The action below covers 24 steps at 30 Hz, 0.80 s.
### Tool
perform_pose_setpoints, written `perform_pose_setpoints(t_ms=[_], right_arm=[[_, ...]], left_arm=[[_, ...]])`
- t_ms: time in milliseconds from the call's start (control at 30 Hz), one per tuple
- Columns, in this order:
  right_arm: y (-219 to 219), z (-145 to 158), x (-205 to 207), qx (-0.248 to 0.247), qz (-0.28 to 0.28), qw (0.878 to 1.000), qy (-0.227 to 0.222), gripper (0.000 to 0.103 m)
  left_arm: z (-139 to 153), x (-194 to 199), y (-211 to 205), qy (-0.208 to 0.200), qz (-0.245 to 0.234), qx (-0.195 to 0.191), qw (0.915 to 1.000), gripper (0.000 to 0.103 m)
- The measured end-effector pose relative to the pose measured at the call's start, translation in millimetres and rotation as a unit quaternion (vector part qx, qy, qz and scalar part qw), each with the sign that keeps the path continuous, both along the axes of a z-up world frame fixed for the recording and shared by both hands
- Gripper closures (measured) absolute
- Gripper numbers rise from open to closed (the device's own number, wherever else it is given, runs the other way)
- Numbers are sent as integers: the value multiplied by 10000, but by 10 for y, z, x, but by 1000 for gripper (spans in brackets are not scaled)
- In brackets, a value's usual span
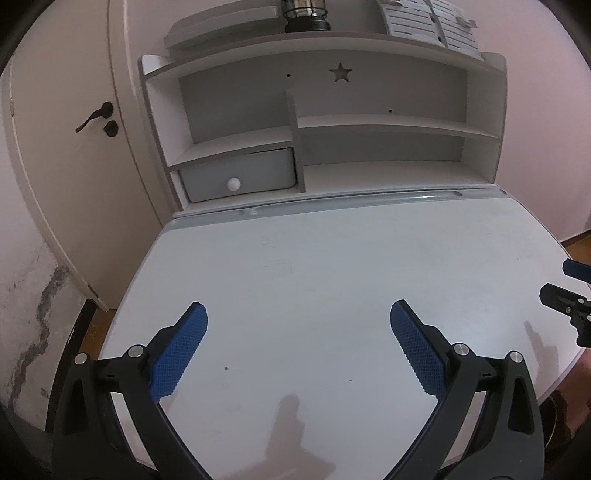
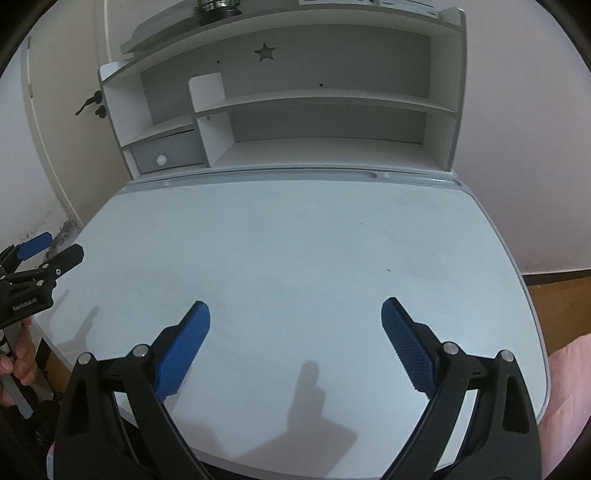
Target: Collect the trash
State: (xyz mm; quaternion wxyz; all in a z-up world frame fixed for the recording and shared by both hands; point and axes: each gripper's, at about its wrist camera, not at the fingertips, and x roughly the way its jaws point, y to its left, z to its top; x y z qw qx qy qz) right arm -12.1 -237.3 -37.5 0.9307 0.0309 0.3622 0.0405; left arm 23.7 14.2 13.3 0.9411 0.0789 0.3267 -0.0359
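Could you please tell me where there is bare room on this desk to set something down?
The desktop is bare between the groove and both open claws, left claw and right claw. The hutch shelves look bare too; only its top, by the lantern, is crowded.

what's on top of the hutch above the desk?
On the white hutch: a flat grey board, a dark metal lantern and white slatted panels, all cropped. Anything behind them is hidden.

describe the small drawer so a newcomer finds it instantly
Start at the white hutch standing at the back of the desk. In its bottom-left compartment sits the grey drawer. It is the only closed-front box there, marked by one round white knob.
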Motion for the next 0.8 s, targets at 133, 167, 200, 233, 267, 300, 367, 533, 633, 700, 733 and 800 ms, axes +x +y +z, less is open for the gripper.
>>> perform_pose_setpoints(t_ms=[133,167,200,233,267,300,367,533,633,700,733,800], right_arm=[[-94,4,-24,47,-120,9999,-3,12],[-101,8,-26,41,-133,9999,-9,12],[-104,11,-32,30,-137,9999,-13,12],[-106,11,-40,23,-141,9999,-16,12],[-104,10,-40,19,-135,9999,-12,12],[-97,6,-35,14,-132,9999,-5,12],[-93,2,-28,10,-134,9999,4,12],[-88,5,-22,15,-139,9999,1,12],[-78,6,-29,-6,-129,9999,-11,12],[-84,5,-31,-5,-138,9999,-9,12],[-85,8,-32,-3,-126,9999,-10,12],[-86,6,-32,-6,-136,9999,-14,12]], left_arm=[[-50,4,-80,11,-96,106,9999,7],[-57,3,-93,12,-108,120,9999,7],[-62,2,-96,9,-117,121,9999,7],[-66,1,-102,11,-125,125,9998,7],[-69,1,-99,14,-123,123,9998,7],[-73,2,-99,24,-119,122,9999,7],[-74,1,-90,29,-105,110,9999,7],[-80,9,-70,43,-83,93,9999,7],[-83,13,-60,67,-83,49,9999,7],[-79,7,-61,68,-73,39,9999,7],[-75,5,-63,59,-74,38,9999,7],[-71,3,-69,44,-74,48,10000,7]])
